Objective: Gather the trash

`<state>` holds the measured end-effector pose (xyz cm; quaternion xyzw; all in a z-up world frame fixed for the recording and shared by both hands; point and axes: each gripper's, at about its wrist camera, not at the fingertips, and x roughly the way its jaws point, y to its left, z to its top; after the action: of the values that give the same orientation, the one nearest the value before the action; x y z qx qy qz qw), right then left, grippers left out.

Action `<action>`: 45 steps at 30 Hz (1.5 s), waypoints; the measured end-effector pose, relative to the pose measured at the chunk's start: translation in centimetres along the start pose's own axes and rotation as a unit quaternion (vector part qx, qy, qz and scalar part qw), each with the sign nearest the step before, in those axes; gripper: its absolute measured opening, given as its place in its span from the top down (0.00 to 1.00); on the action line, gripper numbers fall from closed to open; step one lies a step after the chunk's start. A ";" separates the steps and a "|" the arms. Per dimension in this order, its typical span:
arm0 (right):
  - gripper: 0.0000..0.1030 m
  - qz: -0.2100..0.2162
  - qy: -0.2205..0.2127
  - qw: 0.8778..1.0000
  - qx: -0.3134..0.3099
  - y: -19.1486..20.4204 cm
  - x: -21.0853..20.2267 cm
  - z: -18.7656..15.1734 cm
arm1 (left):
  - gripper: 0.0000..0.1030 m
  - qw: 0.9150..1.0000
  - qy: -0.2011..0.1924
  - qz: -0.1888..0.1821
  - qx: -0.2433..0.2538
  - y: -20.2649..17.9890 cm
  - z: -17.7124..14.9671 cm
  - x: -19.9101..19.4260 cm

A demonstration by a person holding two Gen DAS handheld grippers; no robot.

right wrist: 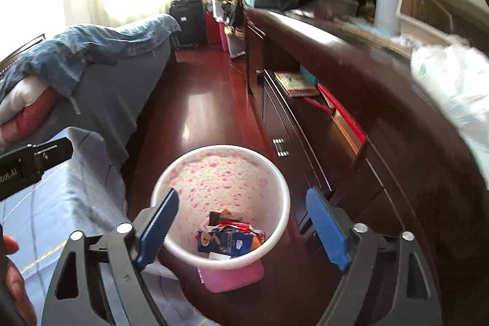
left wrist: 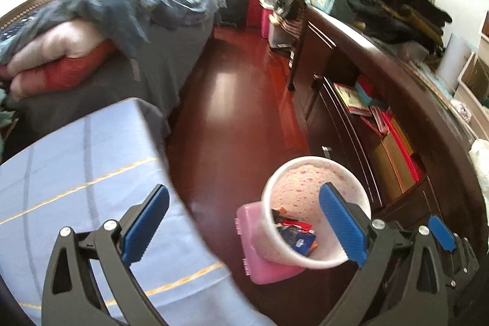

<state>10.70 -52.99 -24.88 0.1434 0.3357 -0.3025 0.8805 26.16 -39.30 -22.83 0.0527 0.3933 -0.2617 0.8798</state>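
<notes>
A white trash bin (left wrist: 305, 188) with a pink flowered lining stands on the red wood floor; it also shows in the right wrist view (right wrist: 220, 173). Crumpled wrappers (left wrist: 295, 234), blue, red and orange, lie at its bottom, also seen in the right wrist view (right wrist: 229, 237). My left gripper (left wrist: 244, 222) is open and empty, above the gap between the blue-covered surface and the bin. My right gripper (right wrist: 241, 223) is open and empty, hovering right over the bin's mouth. The right gripper's blue pad (left wrist: 441, 232) shows at the left view's right edge.
A pink plastic box (left wrist: 262, 265) lies on the floor against the bin. A blue checked cloth surface (left wrist: 76, 173) is at left, a bed (left wrist: 122, 29) beyond. A dark wooden dresser (right wrist: 366, 112) with books in open shelves runs along the right. A white plastic bag (right wrist: 452, 81) lies on it.
</notes>
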 end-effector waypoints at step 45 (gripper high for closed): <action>0.04 0.233 -0.281 0.922 -0.133 14.6 -39.2 -8.1 | 0.03 0.906 -0.298 0.270 -0.135 14.8 -18.5 -49.4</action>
<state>-7.40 -20.84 -3.48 0.0084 0.0690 -0.0693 0.9952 -6.04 -0.36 -1.70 -0.0426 0.1153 0.0382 0.9917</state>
